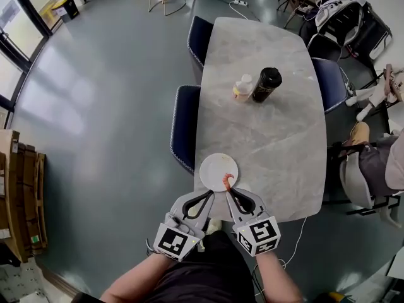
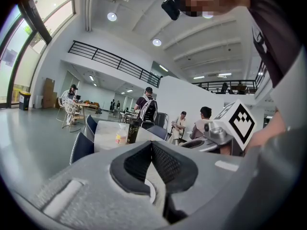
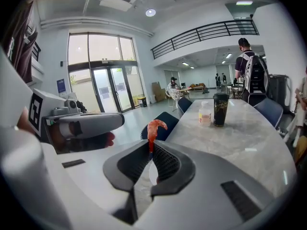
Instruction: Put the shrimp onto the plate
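Left gripper: lower middle of the head view, just left of the other one. In its own view my jaws are pressed together with nothing between them. It takes no part in the drop.

Plate: on the near edge of the surface, just up the frame from both sets of tips. I see nothing lying on it.

Shrimp: pinched by one end in the right jaws. Its long axis runs out from the tips, up the frame, with the curled end leading. In the right gripper view it stands up from the tips. In the head view it overlaps the plate's lower right part. I can't tell whether it touches the plate.

Right gripper: jaws closed on the shrimp's lower end. This is the hand that matters.

Next move, as I judge it: the plate lies ahead of and below the tips, so I'd lower a little and let the jaws part.
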The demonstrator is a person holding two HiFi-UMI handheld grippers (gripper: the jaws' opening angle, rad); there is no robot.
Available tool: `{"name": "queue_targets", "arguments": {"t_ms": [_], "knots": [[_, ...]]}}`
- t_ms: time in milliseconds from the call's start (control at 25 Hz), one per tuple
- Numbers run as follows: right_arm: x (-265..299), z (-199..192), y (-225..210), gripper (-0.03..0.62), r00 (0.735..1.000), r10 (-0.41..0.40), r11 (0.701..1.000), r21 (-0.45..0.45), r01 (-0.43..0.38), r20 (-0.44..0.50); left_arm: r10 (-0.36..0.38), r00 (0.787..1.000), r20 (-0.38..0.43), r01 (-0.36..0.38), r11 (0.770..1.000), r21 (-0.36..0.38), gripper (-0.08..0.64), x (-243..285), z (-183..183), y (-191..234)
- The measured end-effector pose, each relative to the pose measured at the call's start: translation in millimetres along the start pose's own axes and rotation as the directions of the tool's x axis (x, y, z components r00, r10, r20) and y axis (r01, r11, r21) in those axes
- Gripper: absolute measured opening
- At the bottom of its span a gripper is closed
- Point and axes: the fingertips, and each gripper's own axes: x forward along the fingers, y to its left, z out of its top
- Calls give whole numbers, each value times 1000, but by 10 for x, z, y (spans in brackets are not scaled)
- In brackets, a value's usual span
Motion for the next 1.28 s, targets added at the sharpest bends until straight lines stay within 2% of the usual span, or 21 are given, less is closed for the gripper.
{"name": "queue_targets", "arguments": {"t_ms": [200,480,720,1080,1280], "knots": [[376,-394,-165,28,997,-13,1000,-27,11,-81,4,1000,-24,-4,1000,-10,6,150,-241,225],[799,-901,-377,28,977,-37,995,-94,17,-212,13,999,-50,-14,1000,-25,6,271,-518,445],[1048,-1193,-482,28,939,-66,986,-164,10,-338,28,997,-70,-30,999,-35,6,324,-652,552],[1212,-1380,-522,29,882,-99,969,-246,-20,-461,28,997,-70,-30,999,-19,6,346,-688,639],[1217,-1478,-541,31,850,-89,968,-247,-49,-519,34,997,-75,-36,999,-36,6,373,-694,653]]}}
